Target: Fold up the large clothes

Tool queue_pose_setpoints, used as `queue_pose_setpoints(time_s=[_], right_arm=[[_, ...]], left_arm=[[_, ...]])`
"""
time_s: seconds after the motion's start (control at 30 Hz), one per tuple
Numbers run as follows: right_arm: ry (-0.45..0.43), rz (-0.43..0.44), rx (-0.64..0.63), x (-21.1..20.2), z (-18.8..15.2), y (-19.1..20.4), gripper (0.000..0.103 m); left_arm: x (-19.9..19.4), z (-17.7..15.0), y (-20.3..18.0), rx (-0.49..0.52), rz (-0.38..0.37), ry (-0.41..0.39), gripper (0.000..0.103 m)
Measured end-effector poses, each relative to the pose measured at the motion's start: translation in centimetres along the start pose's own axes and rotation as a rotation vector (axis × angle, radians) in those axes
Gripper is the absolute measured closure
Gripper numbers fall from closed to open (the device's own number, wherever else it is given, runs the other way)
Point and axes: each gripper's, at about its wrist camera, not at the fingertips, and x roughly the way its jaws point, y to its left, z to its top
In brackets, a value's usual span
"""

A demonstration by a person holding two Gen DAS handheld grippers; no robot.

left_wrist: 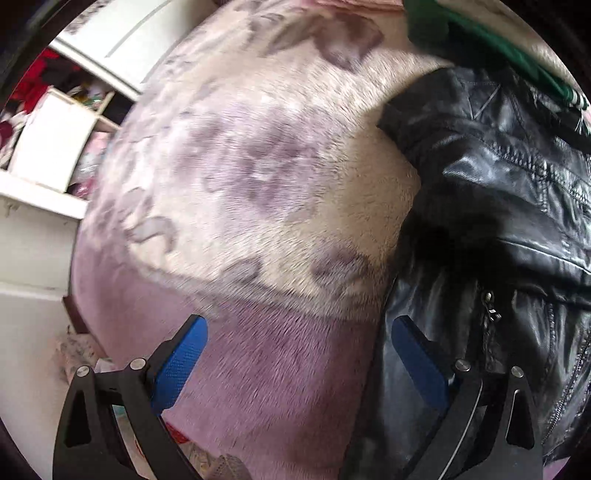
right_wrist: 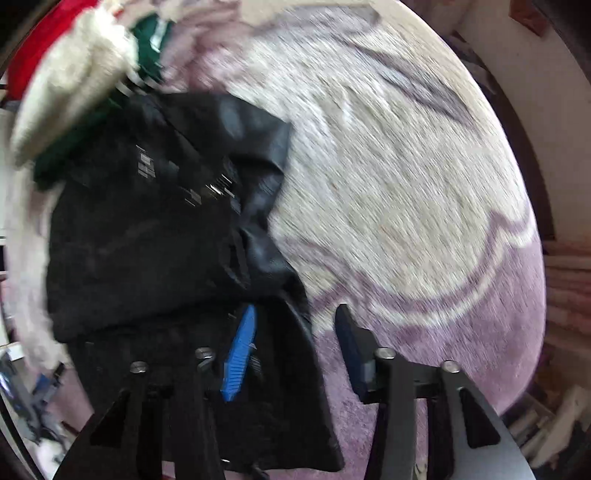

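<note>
A black leather jacket [left_wrist: 498, 206] with zippers lies crumpled on a lilac and cream plush blanket [left_wrist: 240, 166], at the right of the left wrist view. My left gripper [left_wrist: 299, 332] is open and empty, its right finger over the jacket's left edge and its left finger over the blanket. In the blurred right wrist view the jacket [right_wrist: 155, 229] lies at the left on the blanket [right_wrist: 406, 184]. My right gripper [right_wrist: 295, 325] is open, straddling the jacket's lower right edge without gripping it.
A green garment [left_wrist: 461, 26] lies beyond the jacket; it shows in the right wrist view [right_wrist: 147, 40] beside a cream fleece item [right_wrist: 70, 92] and red cloth [right_wrist: 40, 48]. White shelves [left_wrist: 48, 155] with clutter stand left of the bed.
</note>
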Motion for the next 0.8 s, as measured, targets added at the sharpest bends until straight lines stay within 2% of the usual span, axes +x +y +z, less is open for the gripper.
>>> queue_pose_setpoints(time_s=[0.07,0.13,0.2,0.27,0.37,0.4,0.43,0.5,0.57,0.63,0.8], right_arm=[[0.001,0.053,-0.066,0.9,1.6,1.8,0.081],[-0.001,0.060,-0.137,2.7,2.0,2.9,0.081],[0.066,0.016,-0.219,6.3,3.2,4.9,0.081],[0.117,0.019,-0.245,9.5,4.2,4.6,0.081],[0.165,0.082,-0.325,8.7,4.9,4.5,0.080],[0.172,0.104,-0.356,7.2,5.1,3.8,0.072],[0.171,0.104,-0.372,6.0,5.2,2.9,0.054],[0.164,0.104,-0.408,3.6,4.9,0.1,0.041],[0.179,0.091,-0.427,2.5,4.7,-3.0,0.041],[0.198,0.066,-0.418,1.7,4.3,-6.2,0.041],[0.238,-0.006,-0.297,0.8,4.6,-16.2,0.041]], left_arm=[[-1.6,-1.1,-0.5,-0.012,0.046,-0.014,0.000],[-2.3,-1.4,-0.8,-0.025,0.100,-0.030,0.000],[-2.0,-1.8,-1.2,-0.026,0.169,-0.026,0.000],[-2.9,-2.8,-2.3,-0.036,0.231,-0.008,0.000],[-5.5,-4.3,-5.4,-0.062,0.286,-0.001,0.000],[-6.5,-4.9,-6.7,-0.063,0.299,0.000,0.000],[-7.6,-5.6,-8.4,-0.052,0.304,0.000,0.000],[-9.8,-7.4,-12.3,-0.003,0.325,-0.014,0.000],[-11.5,-9.3,-16.2,0.061,0.322,-0.029,0.000],[-12.9,-11.9,-21.5,0.173,0.323,-0.056,0.000],[-14.2,-18.4,-34.0,0.440,0.297,-0.130,0.000]])
